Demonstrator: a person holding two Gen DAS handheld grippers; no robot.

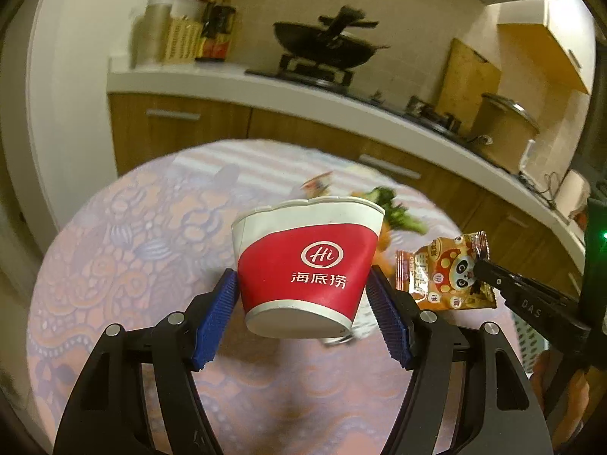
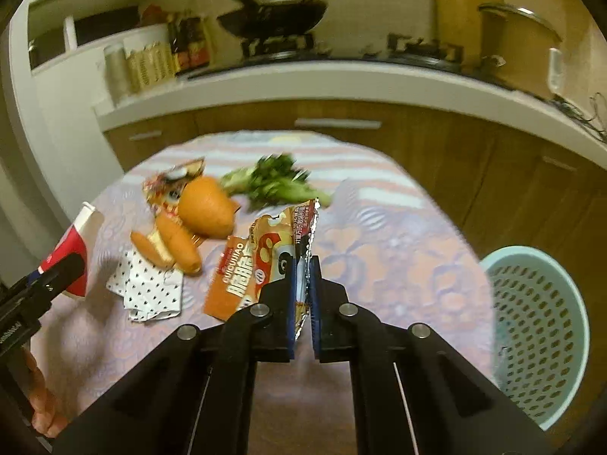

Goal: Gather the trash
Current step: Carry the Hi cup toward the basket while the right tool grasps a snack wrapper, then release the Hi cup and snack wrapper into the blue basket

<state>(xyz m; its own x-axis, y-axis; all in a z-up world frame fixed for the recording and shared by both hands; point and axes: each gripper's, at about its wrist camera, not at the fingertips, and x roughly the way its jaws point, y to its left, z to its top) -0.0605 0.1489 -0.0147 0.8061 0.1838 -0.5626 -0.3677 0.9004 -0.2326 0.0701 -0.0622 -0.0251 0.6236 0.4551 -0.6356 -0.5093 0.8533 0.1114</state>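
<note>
A red and white paper cup [image 1: 307,265] hangs tilted above the table, and my left gripper [image 1: 301,276] is shut on it with both blue pads against its sides. In the right wrist view the same cup [image 2: 72,250] shows at the far left. My right gripper [image 2: 303,265] is shut on the edge of an orange snack wrapper [image 2: 250,265], which is lifted off the cloth. The left wrist view shows that wrapper [image 1: 440,273] pinched by the right gripper [image 1: 480,265] just right of the cup.
On the patterned tablecloth [image 2: 398,258] lie a large carrot [image 2: 205,206], two smaller carrots [image 2: 178,242], leafy greens [image 2: 273,182], a dotted napkin [image 2: 148,288] and another wrapper [image 2: 170,185]. A pale green perforated basket [image 2: 538,326] stands off the table's right. A kitchen counter runs behind.
</note>
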